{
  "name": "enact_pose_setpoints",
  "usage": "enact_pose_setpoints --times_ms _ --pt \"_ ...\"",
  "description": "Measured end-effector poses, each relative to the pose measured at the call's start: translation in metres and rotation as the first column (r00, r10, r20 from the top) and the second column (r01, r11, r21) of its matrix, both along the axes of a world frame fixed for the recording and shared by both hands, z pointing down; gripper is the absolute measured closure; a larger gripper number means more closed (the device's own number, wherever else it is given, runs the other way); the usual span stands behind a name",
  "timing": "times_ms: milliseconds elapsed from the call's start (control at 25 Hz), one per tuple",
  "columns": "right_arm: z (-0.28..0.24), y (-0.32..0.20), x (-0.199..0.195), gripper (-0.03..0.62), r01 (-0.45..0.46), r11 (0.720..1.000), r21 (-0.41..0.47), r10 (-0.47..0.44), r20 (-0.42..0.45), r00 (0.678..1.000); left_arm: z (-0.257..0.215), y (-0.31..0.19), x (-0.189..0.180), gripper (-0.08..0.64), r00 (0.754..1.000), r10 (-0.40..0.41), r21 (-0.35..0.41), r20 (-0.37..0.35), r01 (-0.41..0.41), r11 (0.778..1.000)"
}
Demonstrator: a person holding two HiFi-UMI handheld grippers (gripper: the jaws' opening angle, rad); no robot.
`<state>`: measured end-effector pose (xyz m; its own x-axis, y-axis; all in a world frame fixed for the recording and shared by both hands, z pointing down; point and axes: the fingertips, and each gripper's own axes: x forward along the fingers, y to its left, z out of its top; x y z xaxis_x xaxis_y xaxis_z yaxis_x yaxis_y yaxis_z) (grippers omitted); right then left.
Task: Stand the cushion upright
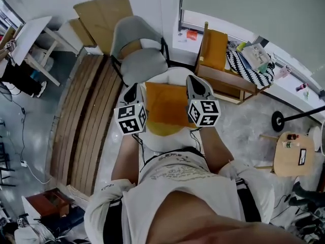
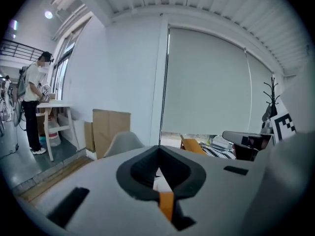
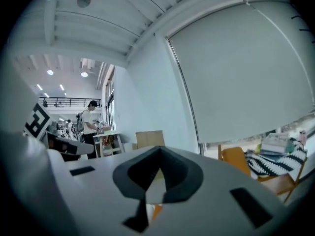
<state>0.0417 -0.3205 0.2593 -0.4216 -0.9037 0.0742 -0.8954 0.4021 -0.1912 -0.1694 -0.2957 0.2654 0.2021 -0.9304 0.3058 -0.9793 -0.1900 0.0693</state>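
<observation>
Cushion [image 1: 165, 108] is up between the two grippers, over the white seat [image 1: 174, 75] in front of the grey chair [image 1: 138, 50]. I'd call it lifted but not stood up yet, so setting it on its edge is what's left. Left hand-held gripper [image 1: 133, 91] is clenched on its left edge and right hand-held gripper [image 1: 194, 85] on its right. They sit side by side pointing away from the person, arms stretched forward.
</observation>
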Motion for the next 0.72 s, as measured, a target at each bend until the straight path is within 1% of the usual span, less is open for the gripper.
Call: enact_pose_setpoints --times_ms 160,280,440,720 --pt "-0.052 0.0 0.005 0.566 0.002 0.998 0.068 -0.005 0.036 0.999 -0.045 0.005 0.011 0.54 1.0 -0.007 0.062 -0.016 0.008 0.998" --pt "-0.078 -0.002 0.004 0.566 0.009 0.995 0.103 -0.014 0.049 0.999 -0.073 0.002 0.016 0.54 1.0 -0.004 0.109 -0.007 0.005 0.994" --pt "-0.082 -0.001 0.004 0.566 0.027 0.995 0.101 -0.031 0.042 0.999 -0.085 0.002 0.022 0.54 1.0 -0.008 0.129 -0.005 0.008 0.992" --pt "-0.066 -0.007 0.001 0.566 0.049 0.997 0.056 -0.05 0.028 0.998 -0.085 -0.005 0.027 0.54 1.0 -0.006 0.123 -0.019 0.008 0.992"
